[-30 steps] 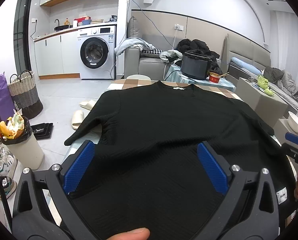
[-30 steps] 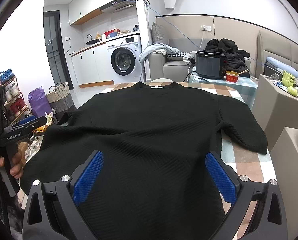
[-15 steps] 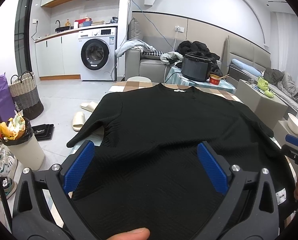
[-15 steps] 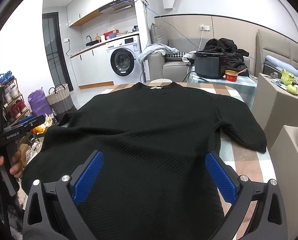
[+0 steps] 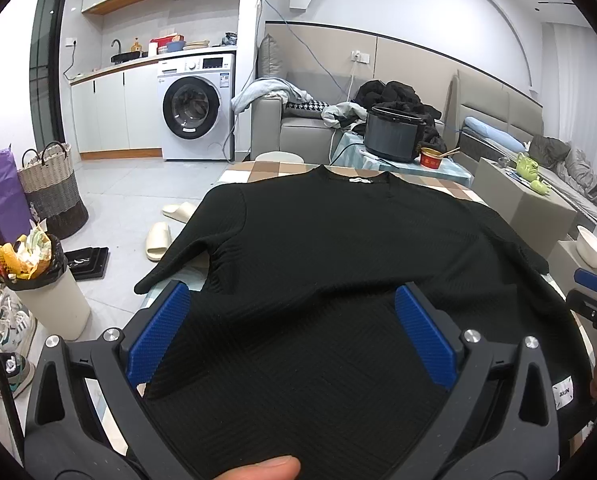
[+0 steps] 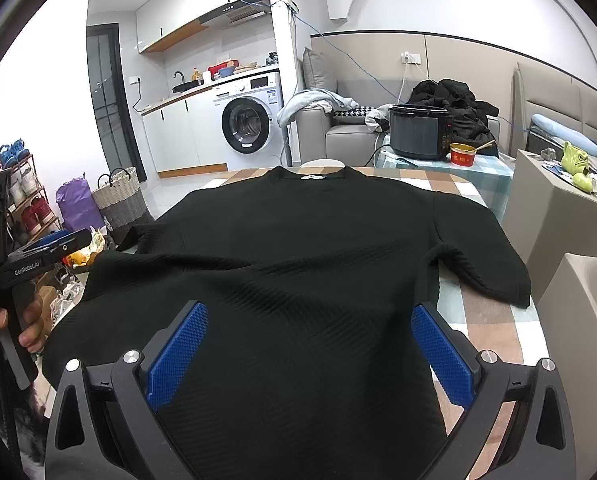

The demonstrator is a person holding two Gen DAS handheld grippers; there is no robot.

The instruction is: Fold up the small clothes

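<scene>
Across the checked tablecloth-covered table [image 6: 494, 320] a black ribbed knit short-sleeved top [image 6: 298, 264] is lying flat and unfolded, collar at the far end, so by my judgement no fold is made yet. Nearer than that collar, the left gripper [image 5: 294, 332] and right gripper [image 6: 310, 344] are hovering over the hem, blue pads spread wide, pinching nothing. Left of the collar a sleeve is overhanging the table edge; right of it the other sleeve is leaving bare cloth for folding.

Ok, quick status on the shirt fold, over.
Left gripper and right gripper: jaws open, over the hem end. Black shirt spread flat on checked table, unfolded. Nothing on the shirt.
</scene>
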